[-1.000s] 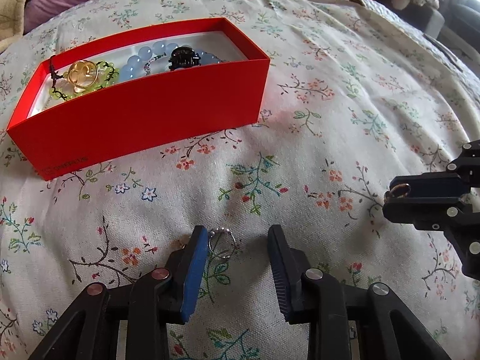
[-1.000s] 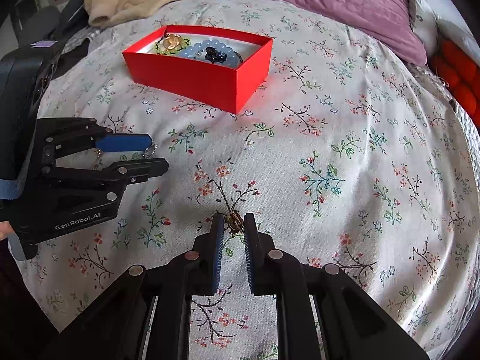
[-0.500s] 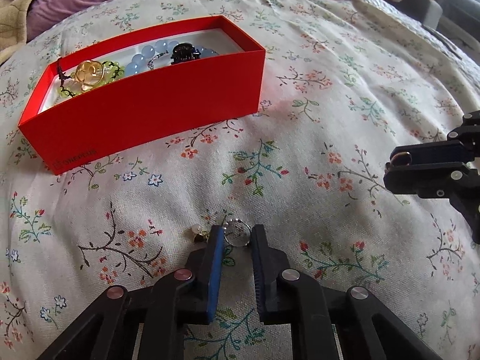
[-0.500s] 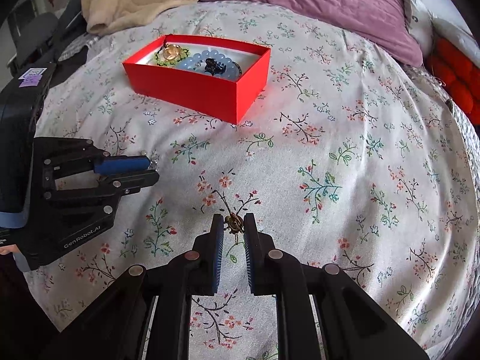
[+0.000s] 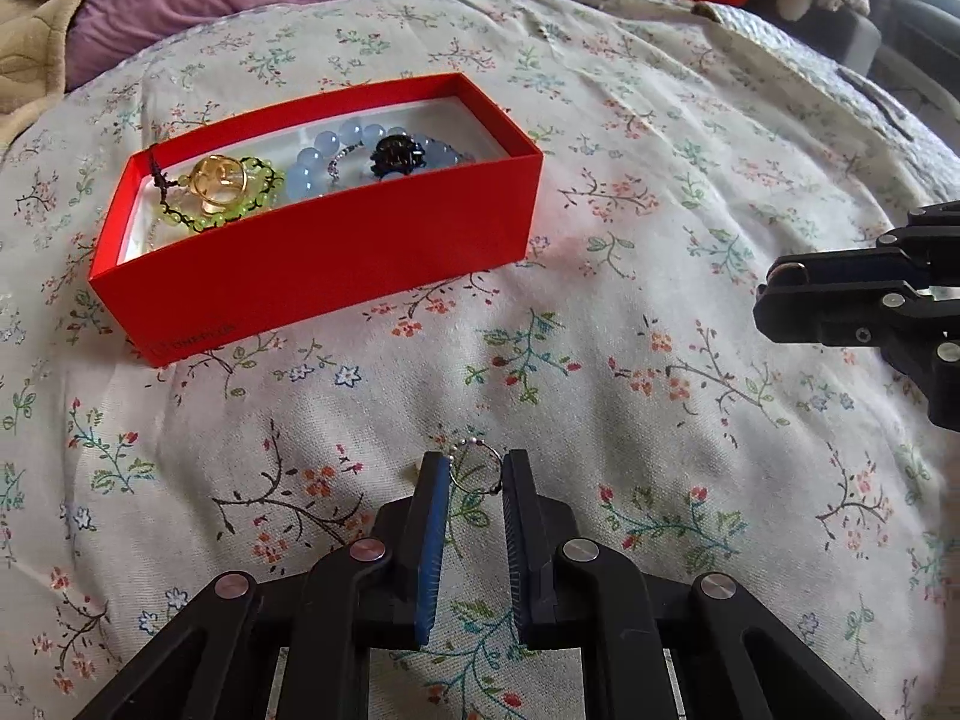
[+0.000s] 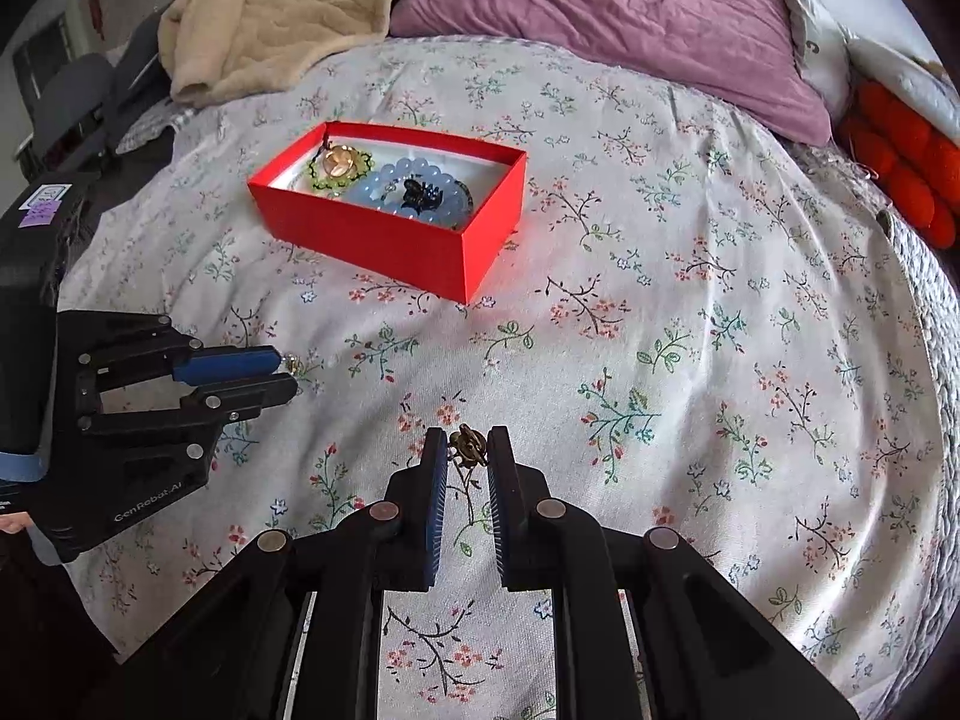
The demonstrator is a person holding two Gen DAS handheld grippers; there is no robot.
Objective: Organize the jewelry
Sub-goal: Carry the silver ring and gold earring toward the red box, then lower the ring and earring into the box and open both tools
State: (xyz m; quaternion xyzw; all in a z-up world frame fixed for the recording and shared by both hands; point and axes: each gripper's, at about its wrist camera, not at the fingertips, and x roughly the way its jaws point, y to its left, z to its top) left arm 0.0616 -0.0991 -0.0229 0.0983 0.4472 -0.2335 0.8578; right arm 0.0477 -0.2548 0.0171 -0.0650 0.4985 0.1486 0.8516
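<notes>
We hold a small piece in each tool above the flowered bedspread [image 6: 720, 276]. Our left tool [image 5: 474, 471] has its jaws drawn in on a thin silver ring [image 5: 475, 468], which stands on edge between the tips and touches both pads; whether it is firmly clamped or only cradled we judge rather than see, since the wire is so fine. Our right tool [image 6: 468, 450] is pinched on a small bronze-coloured charm [image 6: 467, 445] at its very tips, the jaws nearly together. The relation that matters is where the red box [image 5: 324, 276] lies: from the left tool it sits at about eleven o'clock, near, with its long axis running from eight to two o'clock and its open top facing us; from the right tool it sits at about eleven o'clock too, but farther off, with a corner toward us. We judge the left tool nearer, so its ring would reach the box first. Inside already lie a green bead bracelet with a gold disc [image 5: 219, 189], a pale blue bead bracelet [image 5: 327, 159] and a black clip [image 5: 396, 156]. The box's front wall hides its near floor, so we cannot tell how much free space remains there. The charm's exact form is too small to make out.
</notes>
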